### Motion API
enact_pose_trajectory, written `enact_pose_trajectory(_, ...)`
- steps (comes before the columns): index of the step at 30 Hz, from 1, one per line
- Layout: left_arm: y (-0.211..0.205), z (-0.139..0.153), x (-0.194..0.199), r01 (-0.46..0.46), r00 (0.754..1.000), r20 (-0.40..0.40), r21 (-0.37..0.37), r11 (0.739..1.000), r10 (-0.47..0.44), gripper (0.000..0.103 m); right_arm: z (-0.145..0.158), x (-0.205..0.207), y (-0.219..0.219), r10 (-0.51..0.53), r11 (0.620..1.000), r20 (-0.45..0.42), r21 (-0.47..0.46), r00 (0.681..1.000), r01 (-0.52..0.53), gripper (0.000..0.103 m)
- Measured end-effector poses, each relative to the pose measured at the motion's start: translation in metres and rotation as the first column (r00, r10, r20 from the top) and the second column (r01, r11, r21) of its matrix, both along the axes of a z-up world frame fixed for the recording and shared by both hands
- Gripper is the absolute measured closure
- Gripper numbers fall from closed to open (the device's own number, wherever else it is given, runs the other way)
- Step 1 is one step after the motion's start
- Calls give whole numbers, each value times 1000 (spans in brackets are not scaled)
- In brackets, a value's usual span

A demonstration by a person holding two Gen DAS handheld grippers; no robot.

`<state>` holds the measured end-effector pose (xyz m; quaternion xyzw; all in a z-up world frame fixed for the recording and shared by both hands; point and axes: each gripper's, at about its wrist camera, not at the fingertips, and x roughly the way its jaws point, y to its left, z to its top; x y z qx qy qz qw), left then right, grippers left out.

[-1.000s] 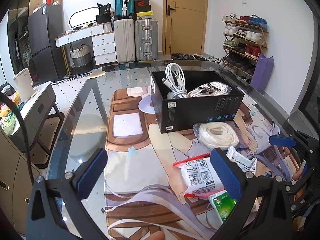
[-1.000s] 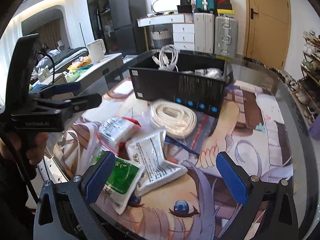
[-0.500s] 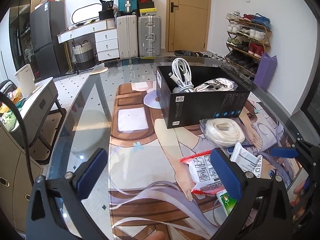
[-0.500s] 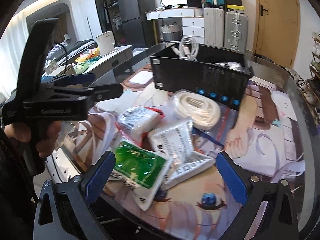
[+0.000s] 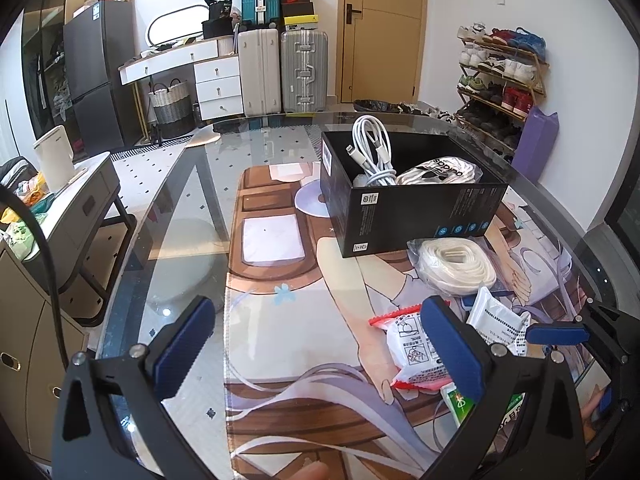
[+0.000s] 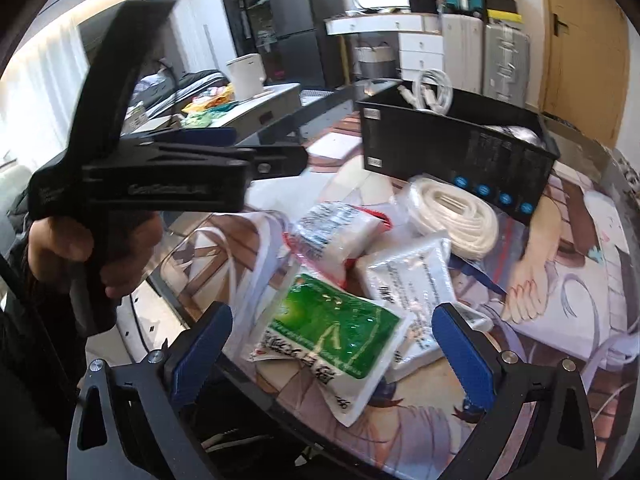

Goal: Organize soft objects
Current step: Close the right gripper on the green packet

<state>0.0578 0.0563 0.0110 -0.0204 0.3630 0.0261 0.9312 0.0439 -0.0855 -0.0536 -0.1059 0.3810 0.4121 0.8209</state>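
Green-printed soft plastic packet [image 6: 334,324] now lies between the wide-open, empty right tool [image 6: 334,354], closer than before, ready for gripping.

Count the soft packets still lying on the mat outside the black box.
4: bagged white coil by the box, red-edged packet, white printed pouch, green packet nearest the right gripper. More may be hidden underneath.

Suitcases [image 5: 280,72], shoe rack [image 5: 500,80], fridge [image 5: 90,76], door [image 5: 384,32]
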Motion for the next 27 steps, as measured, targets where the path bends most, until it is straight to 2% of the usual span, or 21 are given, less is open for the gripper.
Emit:
enact_pose_trajectory(5, 1, -1, 2, -1, 1000, -4, 1, 1000, 1, 0, -8, -5, 10, 54, 998, -5, -19, 999, -54, 1)
enact_pose_trajectory(13, 0, -5, 4, 5, 1000, -10, 4, 1000, -5, 0, -16, -1, 14, 45, 998, 8, -48, 999, -45, 2)
enact_pose_trajectory(21, -2, -8, 6, 7, 1000, -18, 5, 1000, -7, 0, -20, 6, 10, 10, 997, 48, -76, 999, -7, 19)
enact_pose_trajectory(27, -3, -8, 6, 9, 1000, -19, 6, 1000, -9, 0, -18, 7, 7, 10, 997, 51, -76, 999, -6, 20)
